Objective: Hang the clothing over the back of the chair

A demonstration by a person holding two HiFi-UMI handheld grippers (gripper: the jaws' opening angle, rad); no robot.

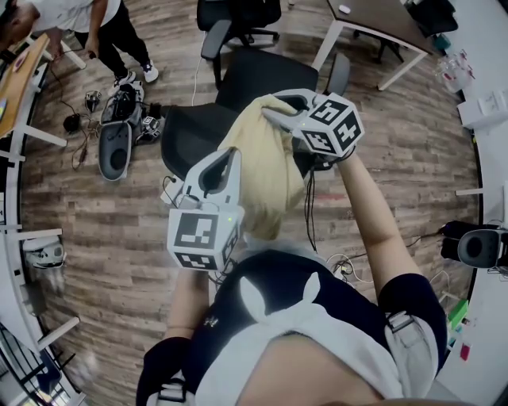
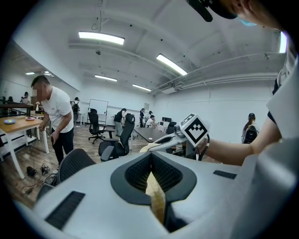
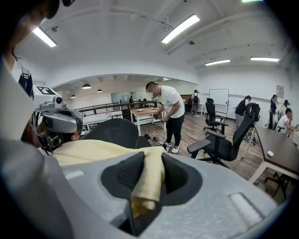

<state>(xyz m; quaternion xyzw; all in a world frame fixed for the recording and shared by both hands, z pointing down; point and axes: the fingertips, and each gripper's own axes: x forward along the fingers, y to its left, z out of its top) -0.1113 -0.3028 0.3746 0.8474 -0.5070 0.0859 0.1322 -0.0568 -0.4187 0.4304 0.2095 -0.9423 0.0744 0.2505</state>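
A pale yellow garment (image 1: 266,174) hangs between my two grippers, above a black mesh chair back (image 1: 190,139). My left gripper (image 1: 232,155) is shut on a thin edge of the garment (image 2: 156,198). My right gripper (image 1: 274,115), higher and further off, has a thick fold of the garment (image 3: 147,177) lying loosely between jaws that stand apart. From there the cloth spreads left in front of the chair back (image 3: 112,133). In the left gripper view the right gripper (image 2: 156,145) shows ahead over the cloth. I cannot tell whether the cloth rests on the chair.
A second black office chair (image 1: 266,75) with grey armrests stands just beyond. A person in a white shirt (image 1: 103,24) stands at the far left by a wooden desk (image 1: 20,75). Grey devices (image 1: 119,139) and cables lie on the wood floor. A desk (image 1: 381,24) stands far right.
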